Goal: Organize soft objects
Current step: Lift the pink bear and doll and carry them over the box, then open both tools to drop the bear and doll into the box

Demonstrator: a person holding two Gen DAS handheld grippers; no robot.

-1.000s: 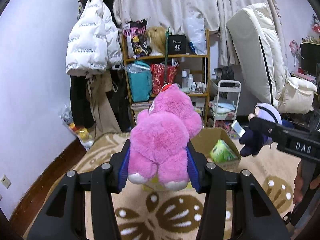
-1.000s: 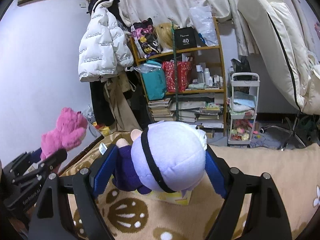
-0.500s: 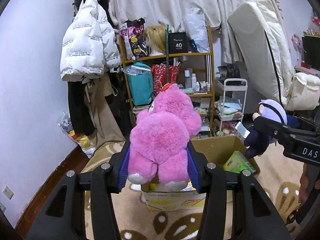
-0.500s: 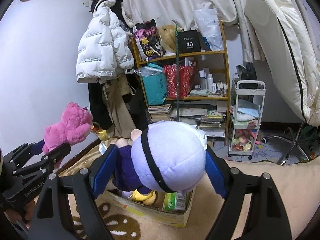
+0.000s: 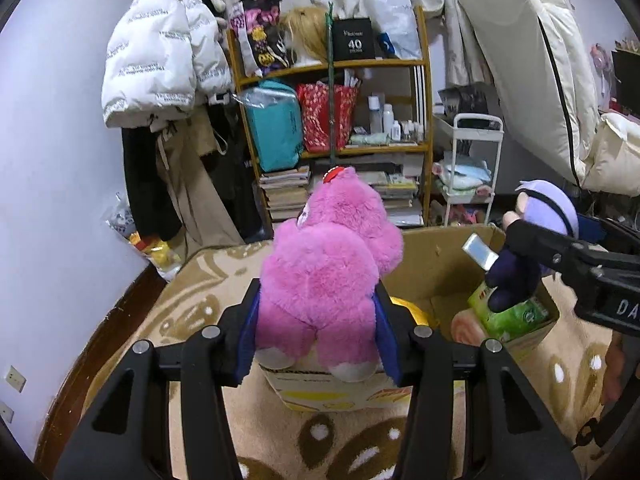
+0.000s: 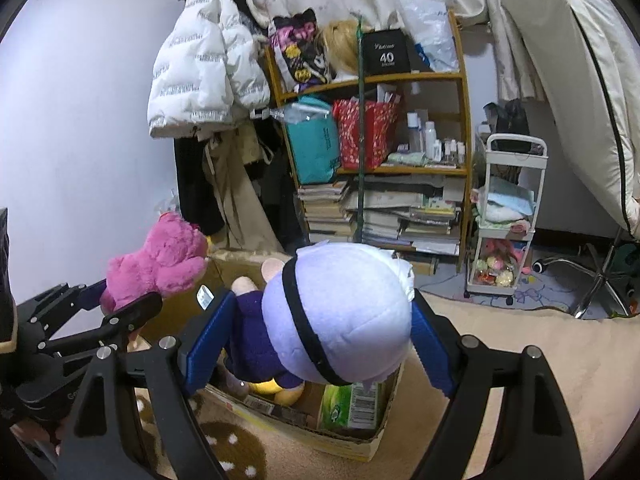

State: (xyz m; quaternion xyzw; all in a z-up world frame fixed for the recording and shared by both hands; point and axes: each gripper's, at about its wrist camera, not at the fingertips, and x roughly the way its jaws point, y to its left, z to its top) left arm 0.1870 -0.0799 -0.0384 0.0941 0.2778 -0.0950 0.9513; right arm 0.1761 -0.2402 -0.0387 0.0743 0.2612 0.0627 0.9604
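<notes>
Left gripper (image 5: 318,332) fingers clamp the pink bear (image 5: 324,276); right gripper (image 6: 320,344) fingers squeeze the lavender-headed doll (image 6: 340,312). Both hang over the cardboard box (image 6: 360,440) beneath the fingers, probably poised for dropping in.

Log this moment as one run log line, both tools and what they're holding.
left tool: shut on pink plush bear | right tool: shut on lavender-headed doll | both above open cardboard box

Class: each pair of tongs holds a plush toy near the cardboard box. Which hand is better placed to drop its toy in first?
Probably the right. Its tongs hold the purple doll over the cardboard box, while the pink bear in the left tongs hangs at its near edge.
</notes>
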